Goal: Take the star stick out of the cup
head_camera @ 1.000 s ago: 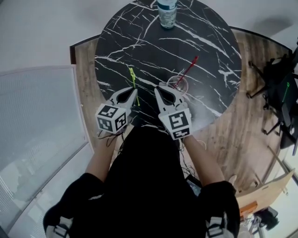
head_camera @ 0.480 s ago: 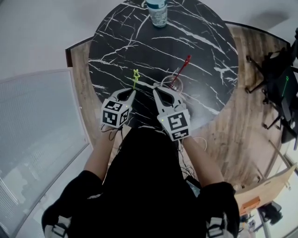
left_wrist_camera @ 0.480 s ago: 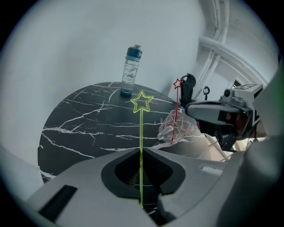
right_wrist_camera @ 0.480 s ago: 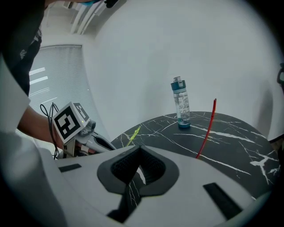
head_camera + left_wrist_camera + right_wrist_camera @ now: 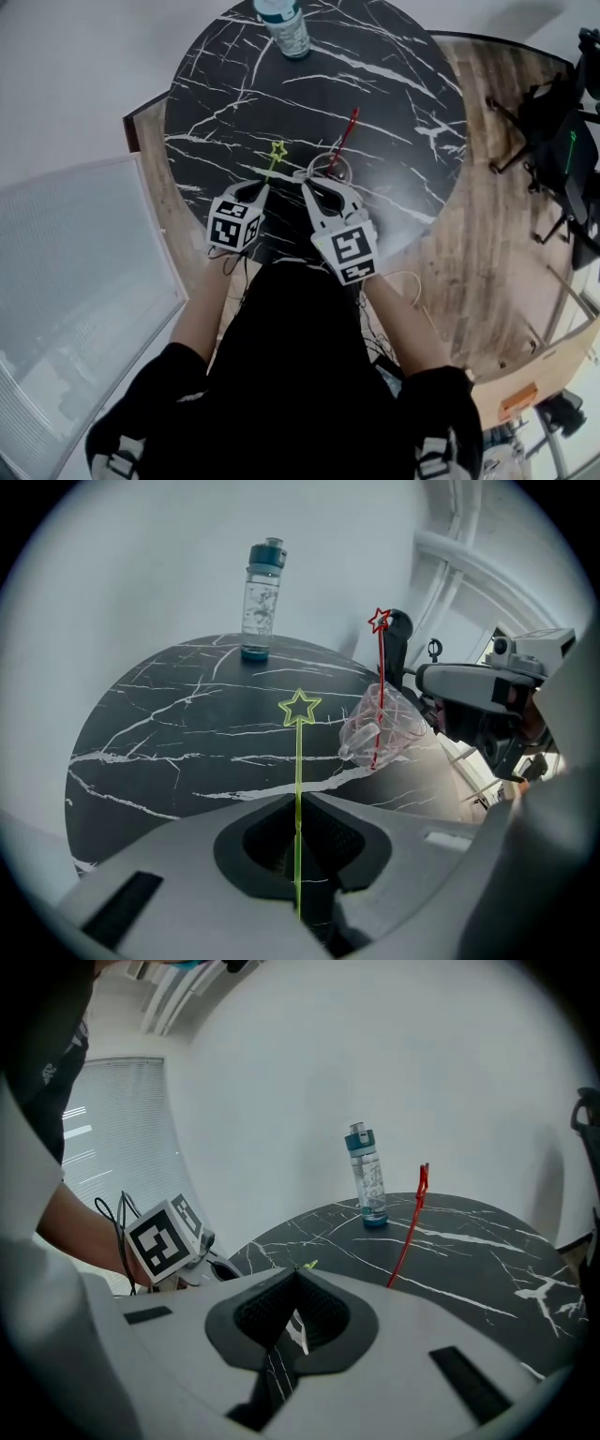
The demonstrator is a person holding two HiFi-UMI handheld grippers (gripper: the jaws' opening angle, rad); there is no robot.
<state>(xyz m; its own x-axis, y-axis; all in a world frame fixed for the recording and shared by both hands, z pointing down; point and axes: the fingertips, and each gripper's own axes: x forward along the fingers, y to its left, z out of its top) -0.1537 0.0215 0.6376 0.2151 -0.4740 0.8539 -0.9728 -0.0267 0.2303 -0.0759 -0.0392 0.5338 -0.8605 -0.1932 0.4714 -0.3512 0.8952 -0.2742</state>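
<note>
A yellow-green star stick point(image 5: 299, 761) stands pinched between the jaws of my left gripper point(image 5: 298, 808), star uppermost. In the head view that stick point(image 5: 274, 159) leans forward over the black marble table point(image 5: 394, 75) from the left gripper point(image 5: 258, 187). Just to its right a clear plastic cup point(image 5: 389, 728) sits tilted, with a red star stick point(image 5: 379, 696) in it. My right gripper point(image 5: 314, 178) is shut on the near rim of the cup point(image 5: 339, 171). A thin clear sliver shows between the jaws of the right gripper point(image 5: 295, 1279), and the red stick point(image 5: 411, 1227) rises behind them.
A clear water bottle with a blue cap point(image 5: 286, 28) stands at the table's far edge. A dark stand point(image 5: 553, 141) is on the wooden floor to the right, a cardboard box point(image 5: 525, 394) at the lower right, and a white panel point(image 5: 75, 281) to the left.
My left gripper has sunk toward the table with the yellow-green stick and tipped it forward. The right gripper stays shut at the cup.
</note>
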